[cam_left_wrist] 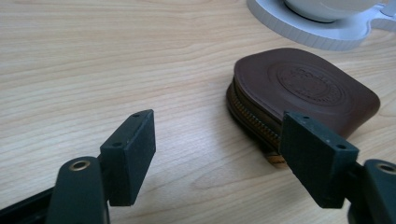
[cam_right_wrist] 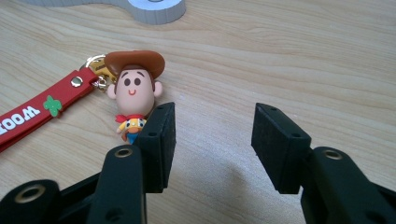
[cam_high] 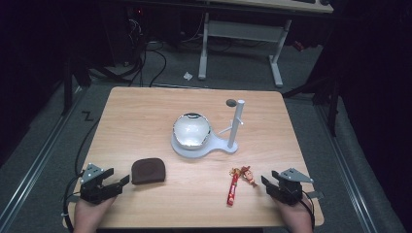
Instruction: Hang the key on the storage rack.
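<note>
White stand (cam_high: 232, 146) with upright post (cam_high: 236, 121) mid-table; shiny dome bowl (cam_high: 192, 130) on its base.

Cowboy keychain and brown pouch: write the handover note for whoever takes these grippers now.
Left gripper: open, nothing held, jaws aimed at the brown leather zip pouch, just short of it.
Right gripper: open, nothing held; the cowboy figure keychain with red strap lies on the wooden table beside its jaws, not between them.
White stand with upright post and its shiny bowl are mid-table.
Done: nothing gripped yet.
Left: probably grasp both items.
</note>
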### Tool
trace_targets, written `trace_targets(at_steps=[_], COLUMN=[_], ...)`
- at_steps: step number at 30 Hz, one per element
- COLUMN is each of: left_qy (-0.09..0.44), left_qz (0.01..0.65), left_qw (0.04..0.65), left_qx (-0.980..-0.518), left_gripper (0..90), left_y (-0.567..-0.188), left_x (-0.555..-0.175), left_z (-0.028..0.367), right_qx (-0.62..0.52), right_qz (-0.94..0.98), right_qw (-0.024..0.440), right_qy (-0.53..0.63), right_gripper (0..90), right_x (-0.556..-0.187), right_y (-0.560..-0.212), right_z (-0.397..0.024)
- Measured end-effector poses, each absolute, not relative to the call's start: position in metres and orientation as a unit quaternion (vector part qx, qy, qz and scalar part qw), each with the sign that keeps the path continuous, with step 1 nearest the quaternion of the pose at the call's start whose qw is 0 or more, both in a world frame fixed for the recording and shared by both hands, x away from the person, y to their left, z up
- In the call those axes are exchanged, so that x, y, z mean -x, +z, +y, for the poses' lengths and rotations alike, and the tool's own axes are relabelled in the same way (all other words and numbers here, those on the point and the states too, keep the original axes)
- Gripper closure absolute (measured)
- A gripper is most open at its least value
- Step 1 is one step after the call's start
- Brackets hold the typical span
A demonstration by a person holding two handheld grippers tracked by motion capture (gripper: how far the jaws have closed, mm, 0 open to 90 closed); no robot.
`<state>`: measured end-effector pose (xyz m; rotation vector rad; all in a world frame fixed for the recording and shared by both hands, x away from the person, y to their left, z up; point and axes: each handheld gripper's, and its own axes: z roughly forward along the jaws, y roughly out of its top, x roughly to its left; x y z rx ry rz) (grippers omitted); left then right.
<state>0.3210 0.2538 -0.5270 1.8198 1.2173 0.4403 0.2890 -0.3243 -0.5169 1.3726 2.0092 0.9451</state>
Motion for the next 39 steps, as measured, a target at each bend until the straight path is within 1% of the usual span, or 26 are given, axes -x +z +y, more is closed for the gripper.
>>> trace_targets(at_steps=[4,6,8,11,16,25,27,28,33,39], left_qy=[0.183,0.191,0.193,0.190,0.188,0.185,0.185,0.183,0.183,0.179], left_qz=[0.482,0.475,0.473,0.472,0.470,0.460,0.459,0.458,0.460,0.465], left_qw=[0.434,0.435,0.437,0.440,0.435,0.443,0.445,0.450,0.454,0.449], left_qx=[-0.739,-0.741,-0.740,-0.740,-0.745,-0.747,-0.746,-0.745,-0.741,-0.741], left_gripper=[26.6,28.7,28.9,28.4,29.8,30.6,31.1,31.7,31.8,29.3], left_y=[-0.525,-0.524,-0.522,-0.522,-0.522,-0.522,-0.521,-0.521,-0.520,-0.521], left_x=[-0.321,-0.319,-0.318,-0.318,-0.320,-0.320,-0.320,-0.320,-0.320,-0.320], left_z=[0.248,0.247,0.245,0.244,0.244,0.248,0.249,0.250,0.253,0.256], right_qx=[-0.496,-0.499,-0.498,-0.496,-0.495,-0.481,-0.481,-0.484,-0.482,-0.481], right_qz=[0.748,0.748,0.750,0.749,0.754,0.778,0.780,0.786,0.798,0.808], right_qw=[0.269,0.262,0.258,0.261,0.249,0.251,0.247,0.235,0.226,0.213], right_qy=[0.349,0.351,0.352,0.354,0.354,0.317,0.313,0.304,0.283,0.266], right_gripper=[50.8,50.9,50.8,50.1,52.7,51.1,50.8,49.5,47.9,47.5], right_x=[-0.287,-0.287,-0.287,-0.286,-0.288,-0.295,-0.296,-0.299,-0.301,-0.304], right_y=[-0.514,-0.515,-0.514,-0.512,-0.510,-0.502,-0.502,-0.500,-0.494,-0.491], right_z=[-0.321,-0.320,-0.319,-0.317,-0.313,-0.300,-0.300,-0.300,-0.299,-0.299])
